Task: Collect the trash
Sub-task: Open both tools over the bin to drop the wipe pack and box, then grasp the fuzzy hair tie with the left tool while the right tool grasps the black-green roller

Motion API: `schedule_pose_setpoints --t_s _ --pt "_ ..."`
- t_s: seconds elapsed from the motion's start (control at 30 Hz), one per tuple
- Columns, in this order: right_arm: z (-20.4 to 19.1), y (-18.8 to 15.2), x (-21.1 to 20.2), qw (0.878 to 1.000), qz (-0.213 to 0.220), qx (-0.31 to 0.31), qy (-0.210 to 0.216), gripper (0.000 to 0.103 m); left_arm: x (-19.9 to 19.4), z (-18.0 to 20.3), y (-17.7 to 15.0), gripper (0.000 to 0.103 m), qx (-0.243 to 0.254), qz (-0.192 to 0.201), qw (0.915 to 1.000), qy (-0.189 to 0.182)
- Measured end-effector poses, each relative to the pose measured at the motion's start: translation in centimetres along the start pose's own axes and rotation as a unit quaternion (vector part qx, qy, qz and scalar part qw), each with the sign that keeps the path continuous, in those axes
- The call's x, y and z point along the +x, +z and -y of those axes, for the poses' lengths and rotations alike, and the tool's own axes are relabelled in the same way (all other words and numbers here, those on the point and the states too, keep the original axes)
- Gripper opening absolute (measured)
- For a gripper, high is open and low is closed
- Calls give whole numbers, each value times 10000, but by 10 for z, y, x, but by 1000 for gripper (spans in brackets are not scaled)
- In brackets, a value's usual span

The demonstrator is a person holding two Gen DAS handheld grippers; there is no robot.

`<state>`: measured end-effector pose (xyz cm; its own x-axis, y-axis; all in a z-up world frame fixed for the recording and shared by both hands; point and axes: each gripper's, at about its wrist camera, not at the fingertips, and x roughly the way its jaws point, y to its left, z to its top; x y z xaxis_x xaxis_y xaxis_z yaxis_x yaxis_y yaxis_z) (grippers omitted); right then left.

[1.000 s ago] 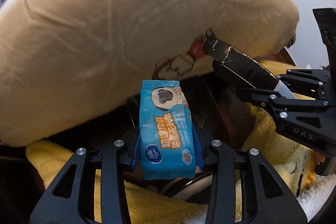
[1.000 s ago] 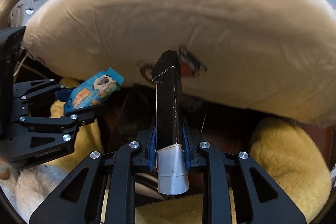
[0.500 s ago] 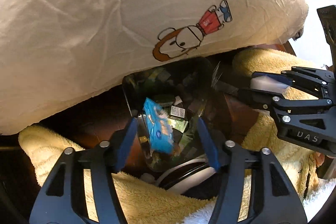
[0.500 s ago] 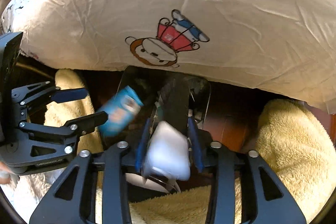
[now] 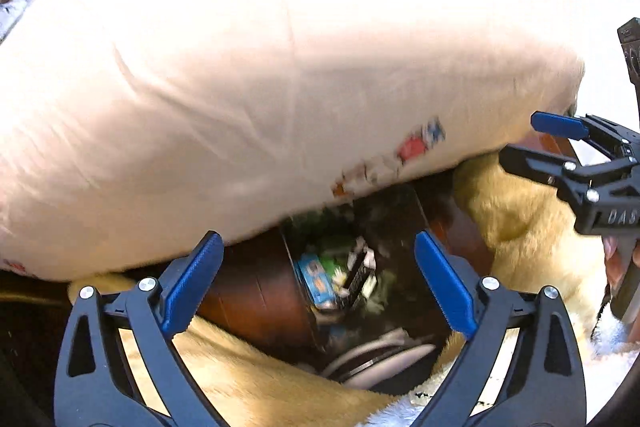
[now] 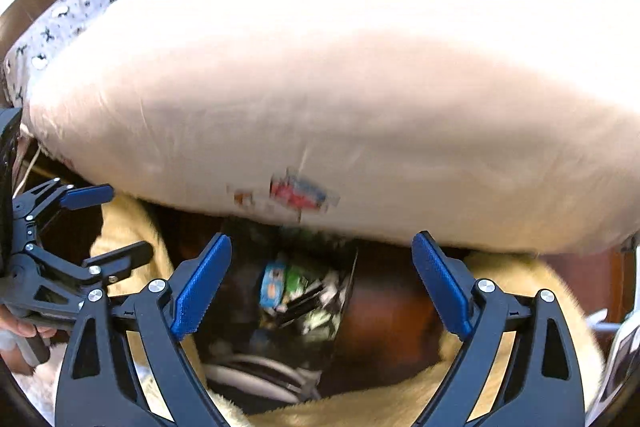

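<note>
Trash bin (image 5: 360, 267) beneath overhanging cream pillow (image 5: 240, 87), yellow blankets (image 5: 520, 211) flanking, both grippers' fingers (image 5: 192, 283) spread, empty.

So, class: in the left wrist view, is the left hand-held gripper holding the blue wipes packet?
No: the left hand-held gripper is open and empty, and the blue wipes packet lies in the bin below.

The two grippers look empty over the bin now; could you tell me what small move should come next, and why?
Probably lift both away from the bin and go looking for more trash. The left gripper and right gripper are both open with nothing between their fingers, and the blue packet and the black piece already lie inside among other wrappers. No further trash shows clearly here.
</note>
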<state>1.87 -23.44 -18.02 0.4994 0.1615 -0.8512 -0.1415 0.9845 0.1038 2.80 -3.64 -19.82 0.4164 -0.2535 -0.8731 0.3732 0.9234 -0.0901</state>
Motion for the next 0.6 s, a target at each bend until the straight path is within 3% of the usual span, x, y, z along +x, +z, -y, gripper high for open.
schedule_pose_setpoints --t_s 0.27,0.5,0.53,0.6 --pt "11 80 -28 9949 944 -257 -259 92 -42 -22 61 93 117 813 9959 379" --pt "18 161 -4 9926 1136 -357 -218 90 -46 -42 125 93 46 1137 9926 421" --pt "19 171 0 9924 1144 -390 -245 89 -44 -42 130 93 58 1148 9924 436" --pt "21 193 12 9924 1105 -436 -331 76 -39 -45 145 93 71 1137 9923 478"
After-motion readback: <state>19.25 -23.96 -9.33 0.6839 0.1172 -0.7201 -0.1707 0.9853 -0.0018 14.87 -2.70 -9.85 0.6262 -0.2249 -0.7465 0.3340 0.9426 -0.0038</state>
